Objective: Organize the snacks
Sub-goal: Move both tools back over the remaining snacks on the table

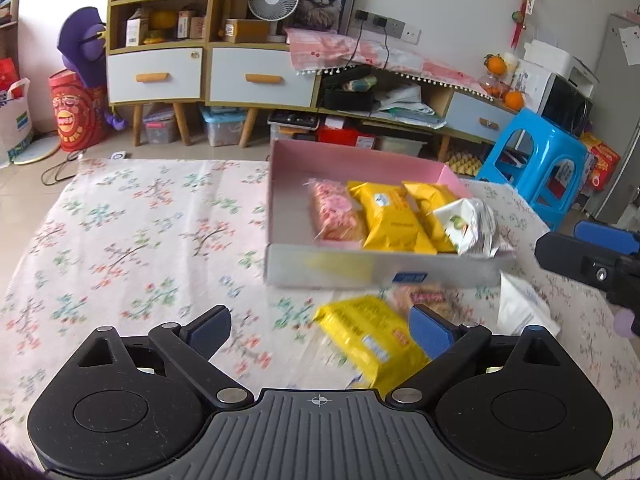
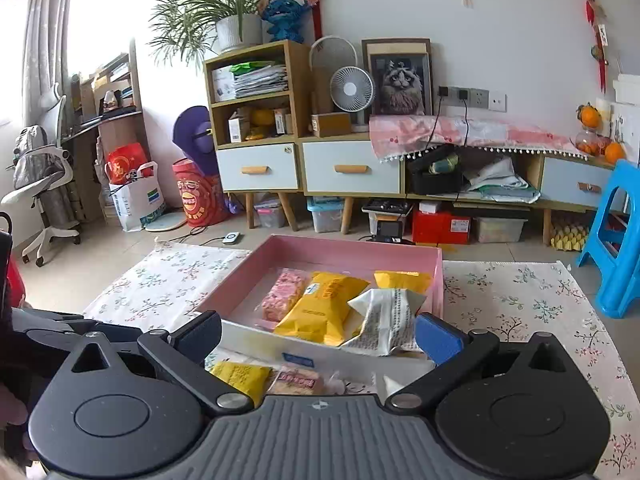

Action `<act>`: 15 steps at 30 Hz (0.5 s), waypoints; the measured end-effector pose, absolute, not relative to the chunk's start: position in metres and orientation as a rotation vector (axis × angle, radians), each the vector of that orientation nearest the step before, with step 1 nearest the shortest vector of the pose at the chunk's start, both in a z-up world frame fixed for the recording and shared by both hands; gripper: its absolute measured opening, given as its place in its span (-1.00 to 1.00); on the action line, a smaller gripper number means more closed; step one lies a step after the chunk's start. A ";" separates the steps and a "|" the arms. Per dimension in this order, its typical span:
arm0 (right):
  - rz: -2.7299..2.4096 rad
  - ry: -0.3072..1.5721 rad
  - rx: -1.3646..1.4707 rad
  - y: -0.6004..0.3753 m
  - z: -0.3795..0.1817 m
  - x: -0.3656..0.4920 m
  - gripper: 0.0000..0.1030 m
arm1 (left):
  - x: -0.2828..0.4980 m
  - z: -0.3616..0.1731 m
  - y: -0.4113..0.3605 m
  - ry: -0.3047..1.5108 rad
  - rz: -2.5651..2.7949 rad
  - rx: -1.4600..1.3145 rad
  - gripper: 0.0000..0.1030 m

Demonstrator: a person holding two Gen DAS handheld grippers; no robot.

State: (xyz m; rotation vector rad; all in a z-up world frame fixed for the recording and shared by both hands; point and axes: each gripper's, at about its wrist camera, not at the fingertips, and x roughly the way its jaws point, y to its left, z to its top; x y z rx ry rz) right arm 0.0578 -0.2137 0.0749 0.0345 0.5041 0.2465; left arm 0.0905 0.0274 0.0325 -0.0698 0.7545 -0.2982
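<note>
A white wall (image 2: 500,20) backs a low wooden cabinet (image 2: 348,168) with pale blue drawers, a small fan (image 2: 352,90) and a framed cat picture (image 2: 400,78) on top. Daylight enters past curtains (image 2: 44,28) at left. A blue plastic stool (image 1: 536,164) stands on the tiled floor (image 2: 92,256).

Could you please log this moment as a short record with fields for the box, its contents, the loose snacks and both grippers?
box: pink box on floral tablecloth, open top
inside box: pink snack pack, two yellow packets, white packet leaning at the near right
outside box: yellow packet, pink-labelled snack, white packet, all in front of the box
left gripper: open, empty
right gripper: open, empty
</note>
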 end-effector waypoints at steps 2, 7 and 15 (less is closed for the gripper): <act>0.248 0.499 0.035 -0.211 0.075 0.053 0.80 | 0.083 0.032 0.034 0.753 -0.294 -0.068 0.89; 0.248 0.507 0.055 -0.205 0.067 0.042 0.80 | 0.065 0.024 0.052 0.760 -0.278 -0.072 0.90; 0.289 0.526 -0.033 -0.188 0.052 0.028 0.80 | 0.047 0.012 0.072 0.754 -0.288 -0.097 0.90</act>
